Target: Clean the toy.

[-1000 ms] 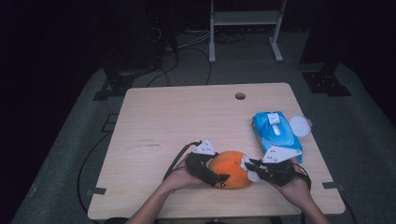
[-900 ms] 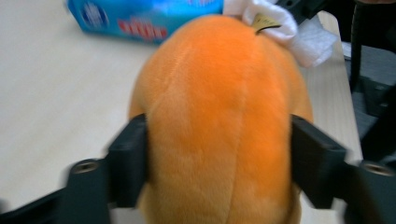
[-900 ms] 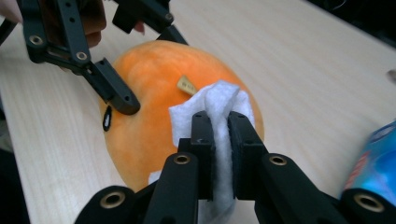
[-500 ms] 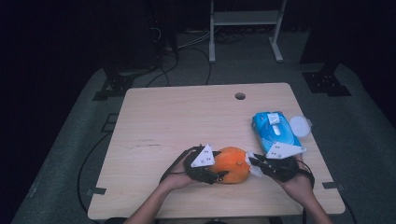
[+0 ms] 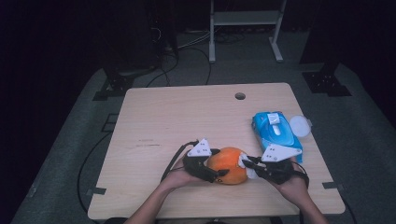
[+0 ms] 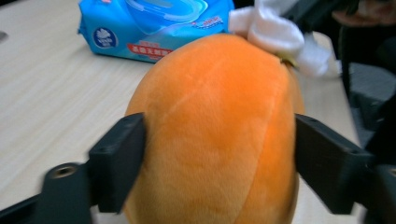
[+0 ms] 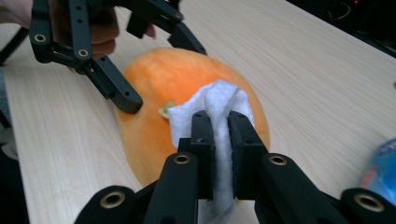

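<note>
An orange plush fruit [image 5: 229, 164] lies on the wooden table [image 5: 187, 116] near its front edge. My left gripper [image 5: 218, 167] straddles its left end, and in the left gripper view both black jaws press its sides [image 6: 215, 116]. These jaws have just been opening a little, with the plush still between them. My right gripper [image 7: 220, 123] is shut on a folded white wipe [image 7: 219, 100]. It holds the wipe against the right end of the plush [image 7: 149, 135], beside a small tan stem mark. In the high view the right gripper [image 5: 247, 164] meets the plush from the right.
A blue pack of wet wipes [image 5: 275, 130] lies at the right of the table, just behind my right hand, with a round white lid [image 5: 299, 126] beside it. A cable hole [image 5: 240, 96] sits near the far edge. Dark floor and a white stand lie beyond.
My left gripper has shifted its hold on the plush's left end by a small amount. The right gripper has kept the wipe on the plush's right end.
</note>
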Demonstrator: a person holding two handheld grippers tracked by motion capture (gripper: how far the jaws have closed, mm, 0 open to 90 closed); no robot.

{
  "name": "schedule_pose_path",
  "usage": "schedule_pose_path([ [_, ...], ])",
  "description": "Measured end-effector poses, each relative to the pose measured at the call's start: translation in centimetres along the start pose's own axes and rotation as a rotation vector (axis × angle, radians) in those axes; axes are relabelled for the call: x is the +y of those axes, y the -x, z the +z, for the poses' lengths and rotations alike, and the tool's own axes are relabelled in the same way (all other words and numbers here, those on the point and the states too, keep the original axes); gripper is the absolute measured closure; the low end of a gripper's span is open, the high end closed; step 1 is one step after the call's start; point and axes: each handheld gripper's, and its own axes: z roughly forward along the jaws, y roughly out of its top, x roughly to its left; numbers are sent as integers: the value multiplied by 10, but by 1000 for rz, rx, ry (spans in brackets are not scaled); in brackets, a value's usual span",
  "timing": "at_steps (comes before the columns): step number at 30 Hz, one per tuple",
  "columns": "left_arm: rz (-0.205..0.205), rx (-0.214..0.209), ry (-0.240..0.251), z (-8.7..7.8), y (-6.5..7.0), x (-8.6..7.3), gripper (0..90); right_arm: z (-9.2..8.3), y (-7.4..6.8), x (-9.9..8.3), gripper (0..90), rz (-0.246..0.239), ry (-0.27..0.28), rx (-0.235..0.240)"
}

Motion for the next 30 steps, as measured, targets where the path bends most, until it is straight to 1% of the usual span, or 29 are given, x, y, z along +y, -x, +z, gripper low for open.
schedule_pose_path([
  [2,-9,5,-3,-1,-1,0,253,-3,5,-3,811,3,-16,-18],
  [3,-12,5,-5,-2,-2,-1,253,-5,12,-9,812,12,-40,-48],
  [4,-12,5,-5,-2,-2,-1,252,-5,12,-9,812,12,-40,-48],
  [5,-6,10,1,-1,0,-1,252,-8,17,-15,812,42,-47,-44],
  [6,-6,10,1,-1,0,-1,251,-8,17,-15,812,42,-47,-44],
  [7,7,18,2,0,3,1,249,-9,17,-13,812,41,-44,-36],
  [8,7,18,2,0,3,1,244,-9,14,-11,813,31,-43,-33],
  [9,22,20,-2,2,8,4,239,-8,12,-8,813,21,-40,-29],
  [10,22,20,-2,2,8,4,235,-6,9,-5,813,15,-37,-23],
  [11,39,37,-15,3,13,7,234,-5,5,-2,813,5,-33,-21],
  [12,39,37,-15,3,13,7,235,-5,5,-2,813,5,-33,-21],
  [13,38,41,-15,3,13,6,241,-3,-1,4,812,-16,-21,-14],
  [14,38,41,-15,3,13,6,247,-3,-3,7,813,-25,-16,-6],
  [15,27,47,-15,2,11,5,253,-3,-4,8,813,-35,-19,-6],
  [16,22,47,-12,2,9,4,258,-3,-4,8,813,-41,-25,-9],
  [18,18,43,-8,1,8,3,258,-5,1,4,812,-28,-37,-9],
  [20,17,34,-1,1,8,2,256,-6,6,-2,812,-22,-66,-36],
  [21,20,28,4,0,8,1,256,-6,6,-2,812,-22,-66,-36],
  [22,27,23,10,0,8,0,255,-7,9,-6,812,-14,-82,-49],
  [23,29,26,7,0,9,0,255,-8,12,-11,813,16,-81,-35],
  [24,29,26,7,0,9,0,256,-8,12,-11,813,16,-81,-35],
  [25,39,39,-2,2,12,3,256,-8,10,-8,813,5,-84,-43],
  [26,39,39,-2,2,12,3,255,-8,10,-8,813,5,-84,-43],
  [27,49,47,-5,4,15,5,255,-6,6,-2,813,-4,-63,-37],
  [28,49,47,-5,4,15,5,250,-6,6,-2,813,-4,-63,-37],
  [29,54,48,-12,5,16,6,250,-4,2,2,813,-21,-59,-38],
  [30,51,43,-11,6,16,4,235,-2,-6,7,813,-51,-54,-41],
])
